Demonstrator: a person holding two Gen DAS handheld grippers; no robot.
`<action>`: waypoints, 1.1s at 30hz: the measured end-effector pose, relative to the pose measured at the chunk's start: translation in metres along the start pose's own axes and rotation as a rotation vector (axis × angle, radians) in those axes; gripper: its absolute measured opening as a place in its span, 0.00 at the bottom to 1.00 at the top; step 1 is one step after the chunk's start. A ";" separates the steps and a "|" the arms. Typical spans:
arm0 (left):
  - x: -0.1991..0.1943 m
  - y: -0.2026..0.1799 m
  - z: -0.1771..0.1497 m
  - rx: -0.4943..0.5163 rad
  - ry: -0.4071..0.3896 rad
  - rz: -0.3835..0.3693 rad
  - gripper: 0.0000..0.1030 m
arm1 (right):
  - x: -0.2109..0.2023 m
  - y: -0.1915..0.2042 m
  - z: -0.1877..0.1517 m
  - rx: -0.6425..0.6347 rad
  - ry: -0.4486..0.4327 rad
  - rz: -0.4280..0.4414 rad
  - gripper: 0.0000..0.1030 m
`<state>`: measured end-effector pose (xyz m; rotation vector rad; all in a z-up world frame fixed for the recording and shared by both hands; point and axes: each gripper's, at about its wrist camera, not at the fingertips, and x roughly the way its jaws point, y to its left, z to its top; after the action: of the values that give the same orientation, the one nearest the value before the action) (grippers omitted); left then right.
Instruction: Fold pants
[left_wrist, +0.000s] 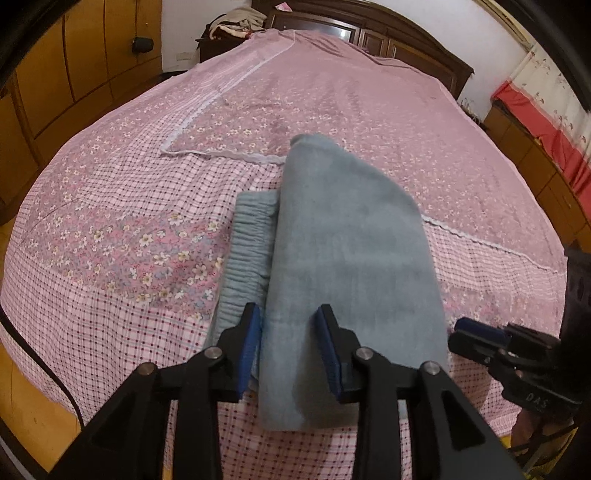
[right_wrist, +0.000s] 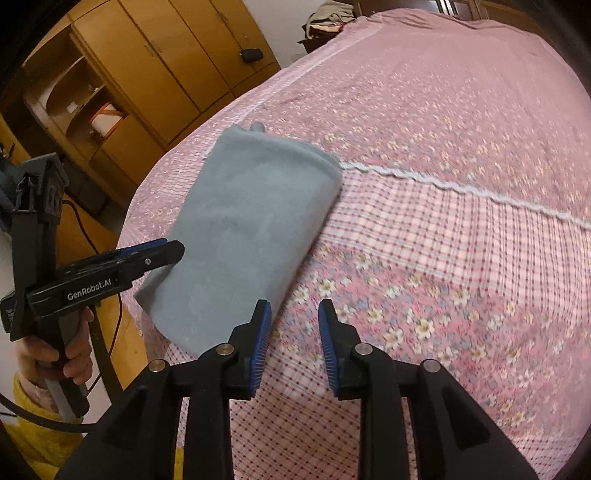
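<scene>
Both sets of jaws were parted and gripping nothing. After that, biggest thing first: the bed (left_wrist: 110, 221) with its pink floral and checked cover filled both views. The folded grey-blue pants (left_wrist: 343, 258) lay across the middle and lower part of the left wrist view, elastic waistband poking out on their left. The left gripper (left_wrist: 290, 347) hung right over their near end. The right gripper (right_wrist: 294, 343) sat bottom centre in its own view, above bare cover, just right of the pants.
</scene>
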<state>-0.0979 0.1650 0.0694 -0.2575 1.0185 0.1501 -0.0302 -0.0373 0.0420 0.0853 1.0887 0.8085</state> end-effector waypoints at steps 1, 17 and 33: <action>0.001 0.001 0.000 -0.001 0.000 0.006 0.36 | 0.001 -0.002 -0.002 0.005 0.002 0.002 0.27; 0.017 -0.009 0.001 0.073 0.021 -0.010 0.35 | 0.007 -0.004 -0.007 0.024 0.017 0.024 0.27; 0.024 -0.011 -0.011 0.022 -0.060 -0.002 0.17 | 0.014 0.001 -0.006 0.019 0.021 0.016 0.27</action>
<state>-0.0921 0.1512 0.0453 -0.2321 0.9595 0.1442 -0.0326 -0.0298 0.0292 0.1024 1.1165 0.8152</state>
